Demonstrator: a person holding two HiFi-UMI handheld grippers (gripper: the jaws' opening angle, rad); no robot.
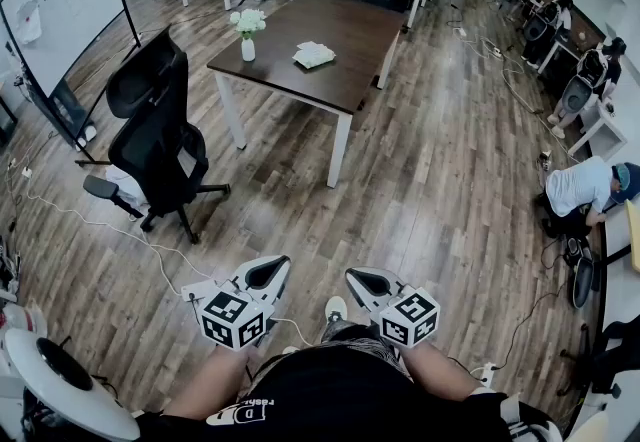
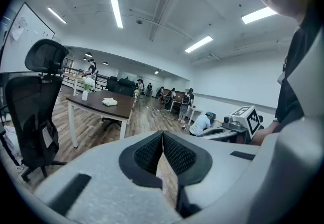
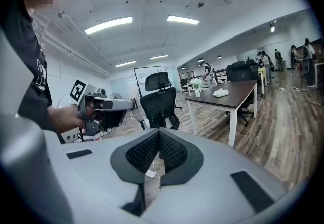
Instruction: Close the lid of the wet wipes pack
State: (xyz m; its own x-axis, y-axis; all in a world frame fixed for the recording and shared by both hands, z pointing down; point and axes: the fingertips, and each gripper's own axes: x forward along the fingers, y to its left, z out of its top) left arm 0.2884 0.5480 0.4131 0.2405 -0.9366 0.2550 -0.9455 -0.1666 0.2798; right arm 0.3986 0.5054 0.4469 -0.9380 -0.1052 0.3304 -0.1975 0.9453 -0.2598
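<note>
Wet wipes pack (image 1: 314, 55) lies on dark table (image 1: 350, 25), just right of a vase w/ white flowers (image 1: 247, 34); lid too small to read. Black office chair (image 1: 155, 135) stands left of table, on wood floor (image 1: 440, 190). Both grippers are well apart from the pack, low by the person's body. Left gripper (image 1: 266, 274): jaws pressed together, nothing btwn. Right gripper (image 1: 366, 282): same, pads meeting, empty.
</note>
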